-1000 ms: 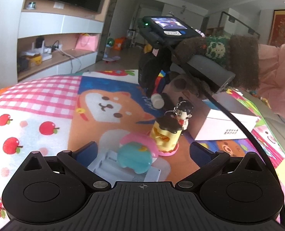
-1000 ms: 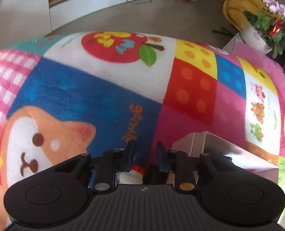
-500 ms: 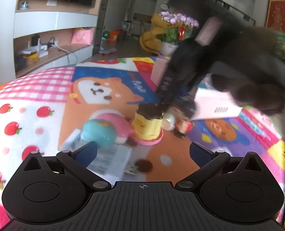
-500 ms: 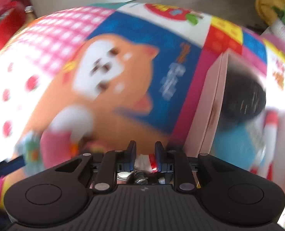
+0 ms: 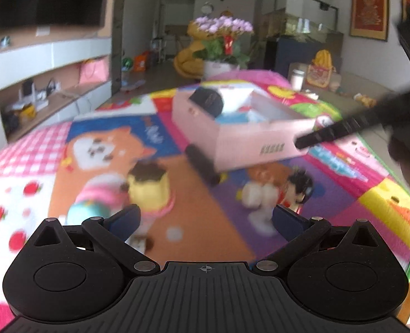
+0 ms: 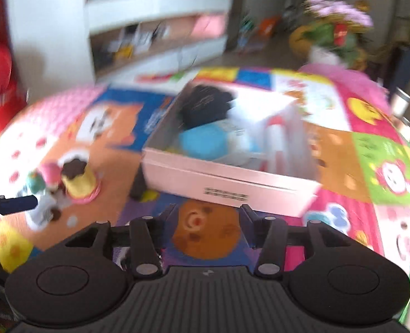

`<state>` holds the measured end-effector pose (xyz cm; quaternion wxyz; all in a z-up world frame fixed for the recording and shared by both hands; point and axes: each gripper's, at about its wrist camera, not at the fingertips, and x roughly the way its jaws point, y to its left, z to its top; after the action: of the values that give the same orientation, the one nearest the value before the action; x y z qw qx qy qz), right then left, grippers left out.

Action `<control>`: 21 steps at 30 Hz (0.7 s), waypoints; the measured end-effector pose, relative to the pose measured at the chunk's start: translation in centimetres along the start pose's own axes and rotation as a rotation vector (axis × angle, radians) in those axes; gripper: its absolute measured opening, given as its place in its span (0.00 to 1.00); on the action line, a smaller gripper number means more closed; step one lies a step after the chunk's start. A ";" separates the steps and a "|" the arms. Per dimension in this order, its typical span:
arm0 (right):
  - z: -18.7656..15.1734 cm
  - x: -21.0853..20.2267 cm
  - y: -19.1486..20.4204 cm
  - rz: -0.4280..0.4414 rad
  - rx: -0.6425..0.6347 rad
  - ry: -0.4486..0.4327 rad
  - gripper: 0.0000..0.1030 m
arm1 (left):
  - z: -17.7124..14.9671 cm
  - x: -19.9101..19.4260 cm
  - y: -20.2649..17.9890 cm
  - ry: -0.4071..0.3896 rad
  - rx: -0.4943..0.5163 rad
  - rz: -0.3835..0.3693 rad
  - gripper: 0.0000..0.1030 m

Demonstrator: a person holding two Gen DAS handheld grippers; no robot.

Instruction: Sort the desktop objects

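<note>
Pink box (image 5: 249, 141) beside doll (image 5: 288, 191)

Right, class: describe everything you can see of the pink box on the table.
The pink box is an open, lidless carton, seemingly cardboard, with a small printed label on its near side. It sits flat on the patterned tablecloth. Inside lie a black round thing, something blue and a white and red tube. No gripper touches it.

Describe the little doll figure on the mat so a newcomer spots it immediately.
Find the pink cardboard box on the cartoon play mat. In front of it, on the purple patch, lies the doll figure. It alone has spiky black hair and a red body; the yellow pudding toy stands further left.
</note>
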<state>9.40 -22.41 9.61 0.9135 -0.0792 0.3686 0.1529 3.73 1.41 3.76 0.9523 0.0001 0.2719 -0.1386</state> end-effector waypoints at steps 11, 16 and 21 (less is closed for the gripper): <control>-8.2 -1.1 -1.8 0.073 0.048 -0.123 0.63 | 4.2 2.5 -1.3 -0.002 0.111 0.056 0.80; -8.7 -0.6 -2.7 0.071 0.099 -0.144 0.61 | 5.7 5.6 -0.5 0.048 0.183 0.011 0.80; -7.5 -0.6 -3.7 0.055 0.133 -0.168 0.55 | 9.3 9.9 1.3 0.183 0.229 -0.154 0.63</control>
<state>5.35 -27.99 4.77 0.9400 0.0048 0.3019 0.1590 16.97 -0.63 6.42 0.9039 0.1004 0.3391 -0.2407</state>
